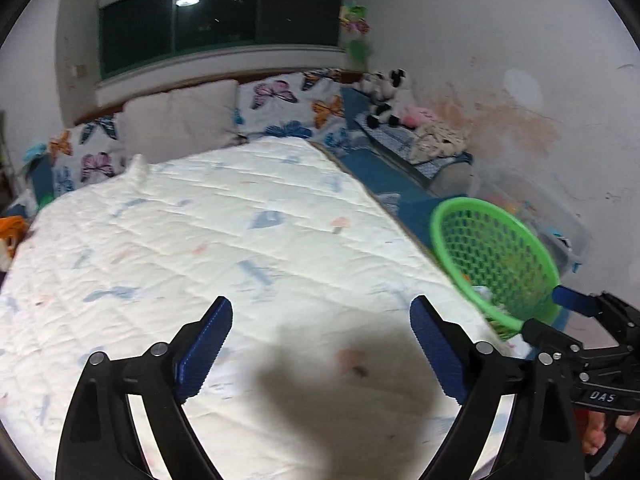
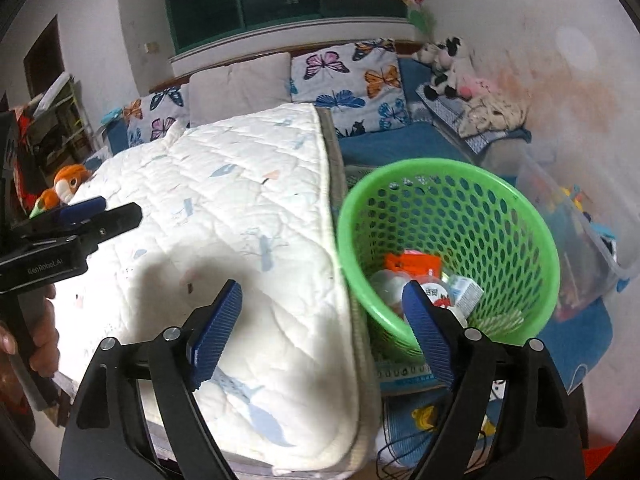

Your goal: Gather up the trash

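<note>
The other gripper's black body reads "DAS" at the lower right of the left wrist view, and "GenRobot.AI" at the left edge of the right wrist view. A small carton (image 2: 464, 293) in the trash carries print too blurred to read. A white quilt (image 1: 208, 240) with pale blue and pink motifs covers the bed, backed by butterfly-print pillows (image 2: 344, 80) and a dark window (image 1: 216, 20) in the upper part of the frame; plush toys (image 2: 444, 66) sit at the upper right against a stained wall. The green mesh basket (image 2: 516, 216) stands just beside the quilt's right edge, right of centre, tilted, holding an orange wrapper (image 2: 412, 266), clear plastic cups and the carton. The left gripper (image 1: 320, 344) hangs wide open over the quilt, gripping nothing. The right gripper (image 2: 322, 326) is also spread wide and empty, one finger in front of the basket's near rim.
</note>
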Demonstrator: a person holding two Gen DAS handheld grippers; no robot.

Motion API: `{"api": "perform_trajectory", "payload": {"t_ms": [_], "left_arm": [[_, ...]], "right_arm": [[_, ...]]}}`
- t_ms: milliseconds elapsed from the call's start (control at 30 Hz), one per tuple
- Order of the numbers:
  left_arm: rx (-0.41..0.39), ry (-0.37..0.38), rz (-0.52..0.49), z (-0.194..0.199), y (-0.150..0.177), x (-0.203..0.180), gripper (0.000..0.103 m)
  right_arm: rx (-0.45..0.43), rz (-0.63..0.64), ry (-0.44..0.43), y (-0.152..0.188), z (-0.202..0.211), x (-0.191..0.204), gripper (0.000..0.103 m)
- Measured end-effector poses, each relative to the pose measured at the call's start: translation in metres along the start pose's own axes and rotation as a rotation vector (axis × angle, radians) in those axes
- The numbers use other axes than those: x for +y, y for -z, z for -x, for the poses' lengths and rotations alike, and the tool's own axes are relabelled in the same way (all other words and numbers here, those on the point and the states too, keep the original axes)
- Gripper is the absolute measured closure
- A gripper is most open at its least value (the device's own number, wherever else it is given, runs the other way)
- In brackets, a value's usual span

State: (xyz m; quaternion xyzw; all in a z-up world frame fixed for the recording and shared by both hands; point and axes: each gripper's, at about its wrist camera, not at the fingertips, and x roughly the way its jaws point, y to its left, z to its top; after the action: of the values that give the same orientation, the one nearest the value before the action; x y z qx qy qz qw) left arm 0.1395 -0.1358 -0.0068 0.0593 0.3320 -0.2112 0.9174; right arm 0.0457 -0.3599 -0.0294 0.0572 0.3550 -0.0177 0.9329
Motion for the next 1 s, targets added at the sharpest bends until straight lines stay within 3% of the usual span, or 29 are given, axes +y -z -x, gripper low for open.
{"api": "perform_trajectory", "payload": {"t_ms": [533,1000], "left_arm": [[-0.051,-0.145,0.048,0.032,0.028,0.037,0.009],[-0.060,-0.201,0.111,0.046,0.040,0.059,0.009]], "right_arm": [[-0.047,0.042,-0.010,-0.001,-0.009,0.046,0.012],[-0.042,0.028,-0.057,0.002,-0.019,0.070,0.011]]}}
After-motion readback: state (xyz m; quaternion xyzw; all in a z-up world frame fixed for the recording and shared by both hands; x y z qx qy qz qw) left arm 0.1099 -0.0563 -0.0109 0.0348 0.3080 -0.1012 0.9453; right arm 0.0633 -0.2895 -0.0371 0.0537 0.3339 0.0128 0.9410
